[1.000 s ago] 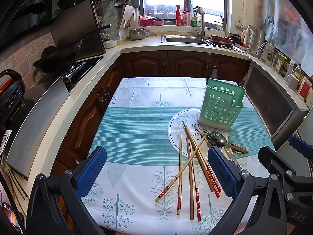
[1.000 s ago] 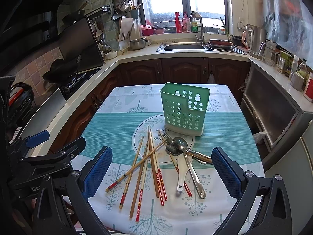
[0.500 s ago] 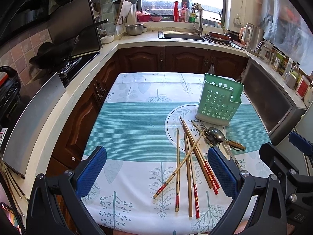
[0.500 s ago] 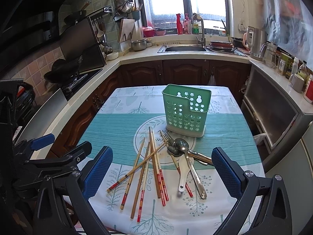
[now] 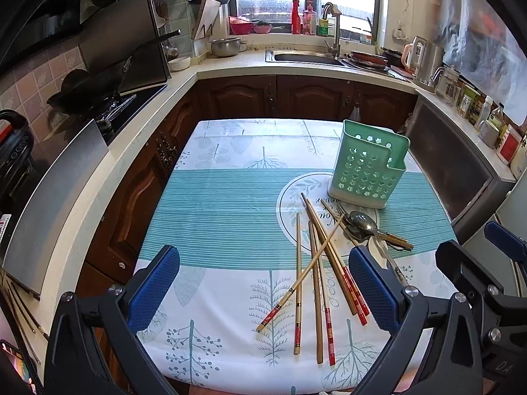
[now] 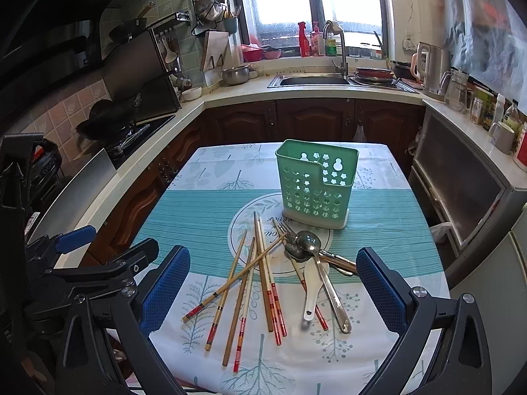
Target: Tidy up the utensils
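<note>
Chopsticks: a loose pile of bamboo chopsticks with red-banded ends [image 6: 260, 283] lies crossed on the near half of the table, one stick slanting over the rest; in the left view the same pile [image 5: 316, 279] sits right of centre.
Spoons and fork: a metal spoon [image 6: 321, 263], a white ceramic spoon [image 6: 311, 291] and a metal fork [image 6: 285, 228] lie tangled just right of the chopsticks, touching them.
Holder: a mint-green perforated plastic utensil holder [image 6: 314, 182] stands upright beyond the pile, near the tips of the chopsticks; nothing shows above its rim. From the left it appears at [image 5: 367, 166].
Right gripper: right gripper [image 6: 273, 289] hangs above the near table edge, blue-padded fingers [image 6: 164, 291] spread wide with nothing between them; the utensil pile lies ahead, framed by the two fingers, not touching either.
Left gripper: left gripper [image 5: 263, 289] is likewise spread wide and empty; the chopsticks lie ahead towards its right finger, and the spoons sit partly behind that finger.
Spacing: each gripper shows at the edge of the other's view, side by side.
Surface: a table under a white and teal cloth printed with trees and leaves [image 6: 204, 217].
Room: a kitchen with dark wooden cabinets [image 6: 313, 121], a pale worktop, a steel sink under a bright window [image 6: 313, 80], a black wok on the stove [image 5: 79, 93] at left, and a kettle and jars at right.
</note>
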Demonstrator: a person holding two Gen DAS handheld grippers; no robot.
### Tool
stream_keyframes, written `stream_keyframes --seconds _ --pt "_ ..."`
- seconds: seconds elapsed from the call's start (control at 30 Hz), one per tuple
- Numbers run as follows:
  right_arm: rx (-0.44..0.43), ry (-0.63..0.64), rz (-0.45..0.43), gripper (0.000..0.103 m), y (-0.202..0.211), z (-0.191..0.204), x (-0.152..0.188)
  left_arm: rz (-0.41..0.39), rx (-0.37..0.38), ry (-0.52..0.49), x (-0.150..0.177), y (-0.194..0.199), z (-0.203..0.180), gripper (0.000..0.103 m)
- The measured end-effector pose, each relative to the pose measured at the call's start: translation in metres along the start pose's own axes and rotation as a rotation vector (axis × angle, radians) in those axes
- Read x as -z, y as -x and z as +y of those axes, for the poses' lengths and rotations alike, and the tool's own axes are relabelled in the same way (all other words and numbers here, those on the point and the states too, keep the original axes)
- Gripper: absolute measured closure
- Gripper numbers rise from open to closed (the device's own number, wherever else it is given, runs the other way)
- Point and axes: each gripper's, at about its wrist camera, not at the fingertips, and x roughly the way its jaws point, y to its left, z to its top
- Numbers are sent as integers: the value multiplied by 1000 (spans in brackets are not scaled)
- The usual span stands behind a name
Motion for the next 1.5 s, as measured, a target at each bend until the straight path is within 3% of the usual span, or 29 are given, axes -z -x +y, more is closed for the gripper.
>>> stream_keyframes --seconds 0.97,1.1,1.27,1.5 --pt "-6 0 12 4 -5 7 3 35 27 -5 -2 -14 -6 3" --pt "-18 -7 26 5 -10 9 3 55 64 -11 -7 -20 -6 3" --pt "-57 -12 65 11 -18 8 -5 118 175 1 -22 -36 -2 3" --pt "-79 -55 116 23 -39 -18 -43 232 245 18 -63 -70 9 3"
